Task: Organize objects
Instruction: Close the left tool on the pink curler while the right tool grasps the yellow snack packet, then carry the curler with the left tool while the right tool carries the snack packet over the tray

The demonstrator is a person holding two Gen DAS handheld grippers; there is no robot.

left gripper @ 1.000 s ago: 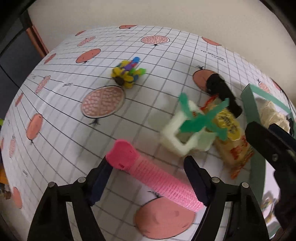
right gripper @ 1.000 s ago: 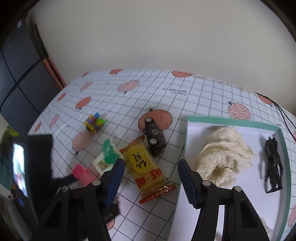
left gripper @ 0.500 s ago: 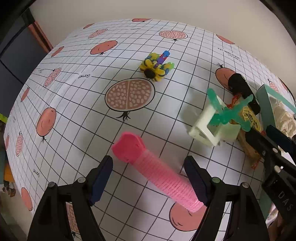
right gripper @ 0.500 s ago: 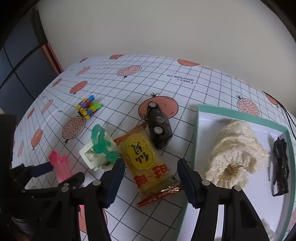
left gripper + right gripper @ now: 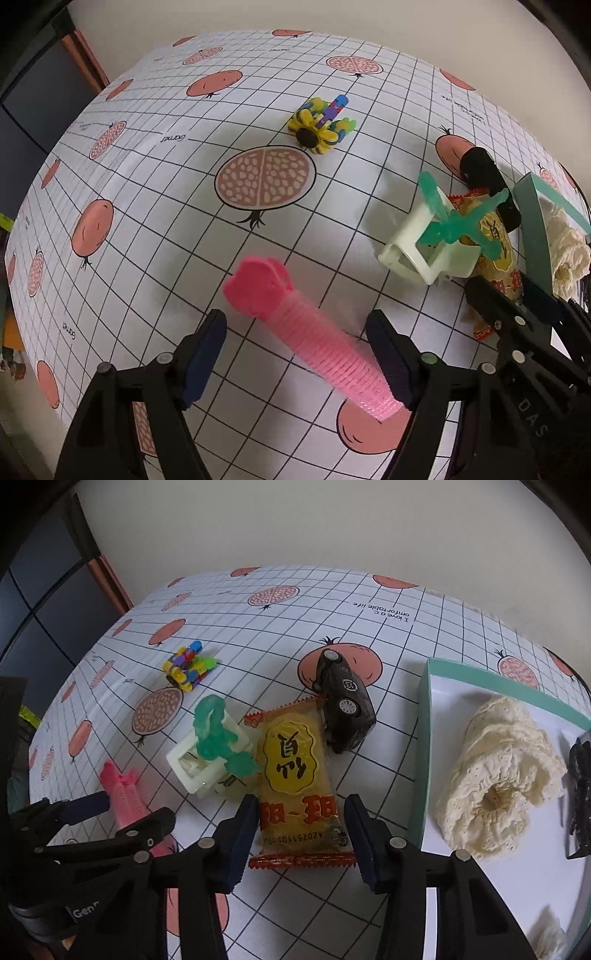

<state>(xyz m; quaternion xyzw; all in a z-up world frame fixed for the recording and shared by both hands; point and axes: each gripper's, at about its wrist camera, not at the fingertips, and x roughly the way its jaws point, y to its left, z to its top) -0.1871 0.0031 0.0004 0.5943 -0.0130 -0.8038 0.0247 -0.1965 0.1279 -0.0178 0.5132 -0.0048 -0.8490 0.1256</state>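
Right gripper (image 5: 301,814) astride snack packet (image 5: 295,771), beside tray (image 5: 424,738) with lace roll (image 5: 495,771).

The left gripper (image 5: 295,354) fills the lower part of its own view, its two black arms rising from the bottom corners toward the middle of the frame, blue-padded fingers (image 5: 202,356) spread wide apart. In the right wrist view it shows again at lower left, lying low and pointing toward the upper left. The right gripper (image 5: 300,830) rises from the bottom edge of its view, jaws likewise parted wide, blue pads facing each other at lower centre. Its black frame also shows at the lower right of the left wrist view
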